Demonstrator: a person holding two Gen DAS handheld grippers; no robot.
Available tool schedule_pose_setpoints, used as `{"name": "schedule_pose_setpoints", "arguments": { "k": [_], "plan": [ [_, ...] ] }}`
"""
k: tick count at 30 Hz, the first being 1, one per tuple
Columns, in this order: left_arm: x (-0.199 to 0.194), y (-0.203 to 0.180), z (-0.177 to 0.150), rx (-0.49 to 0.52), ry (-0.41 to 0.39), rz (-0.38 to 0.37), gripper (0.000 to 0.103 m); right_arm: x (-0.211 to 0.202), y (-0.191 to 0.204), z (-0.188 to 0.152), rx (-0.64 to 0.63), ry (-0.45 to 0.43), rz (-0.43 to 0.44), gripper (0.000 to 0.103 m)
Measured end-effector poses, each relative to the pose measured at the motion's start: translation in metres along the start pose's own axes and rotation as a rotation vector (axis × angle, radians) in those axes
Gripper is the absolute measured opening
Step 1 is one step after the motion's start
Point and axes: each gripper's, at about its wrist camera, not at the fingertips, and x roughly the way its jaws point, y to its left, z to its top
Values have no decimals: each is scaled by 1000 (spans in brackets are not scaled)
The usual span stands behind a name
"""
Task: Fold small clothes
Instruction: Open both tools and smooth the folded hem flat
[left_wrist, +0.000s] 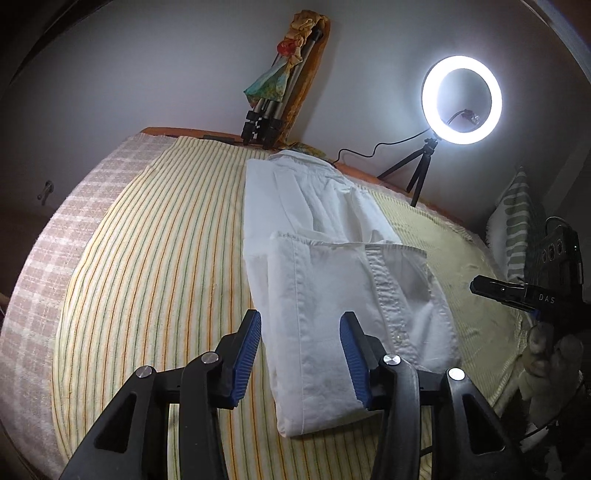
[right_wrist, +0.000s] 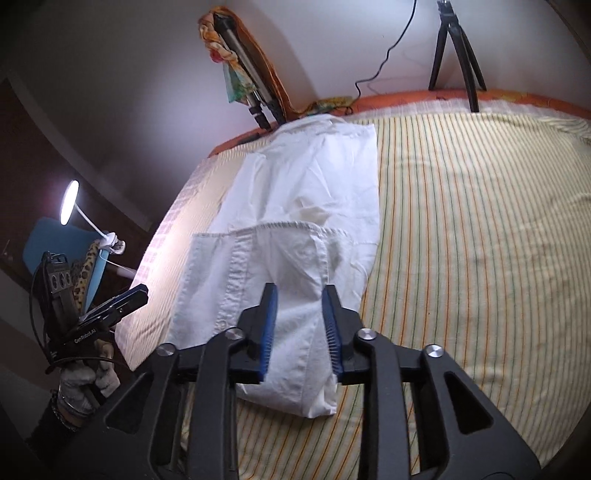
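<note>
We are counting one white garment (left_wrist: 332, 280), two grippers, two tripods and two lamps, all placed around a bed with one striped sheet (left_wrist: 155, 258).

Starting at the left of the left wrist view, the striped sheet is running bare up to the garment's left edge. The folded tripod (left_wrist: 269, 107), wrapped in a coloured cloth, is leaning on the wall just behind the garment's far end. The left gripper (left_wrist: 299, 354) is hovering over the near end of the garment with its blue pads spread wide and nothing between them; the near folded edge is lying below and between the fingers. The garment is lying lengthwise on the sheet, its near part doubled back over itself with the button placket showing. Right of the garment, the ring light (left_wrist: 461, 99) is glowing on its small tripod (left_wrist: 417, 173) at the bed's far edge. Farther right, the right gripper (left_wrist: 506, 291) is showing side-on beside a patterned pillow (left_wrist: 517, 221).

In the right wrist view, a small lit lamp (right_wrist: 69, 202) is standing off the bed, left of the garment (right_wrist: 295, 206). The left gripper (right_wrist: 122, 304) is appearing there too, held in a gloved hand (right_wrist: 79, 384). The right gripper (right_wrist: 299, 325) is sitting over the garment's near end, jaws parted moderately and gripping nothing; whether the pads are touching the cloth, we cannot tell. Right of the garment, the sheet (right_wrist: 480, 240) is lying bare.

We are seeing no containers.
</note>
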Motion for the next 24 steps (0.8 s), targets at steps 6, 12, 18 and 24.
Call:
{"name": "schedule_pose_setpoints", "arguments": {
  "k": [6,12,18,24],
  "plan": [
    [-11,-11,5,47,14,-33,46,-4,4,1,-25,4,4,34],
    [6,-23,15,63,27,-57,46,5,3,4,-32,10,37,34],
    [34,-39,28,102,44,-72,46,30,15,13,-92,36,83,34],
    [64,-38,40,117,65,-60,46,71,9,23,-82,83,78,34]
  ]
}}
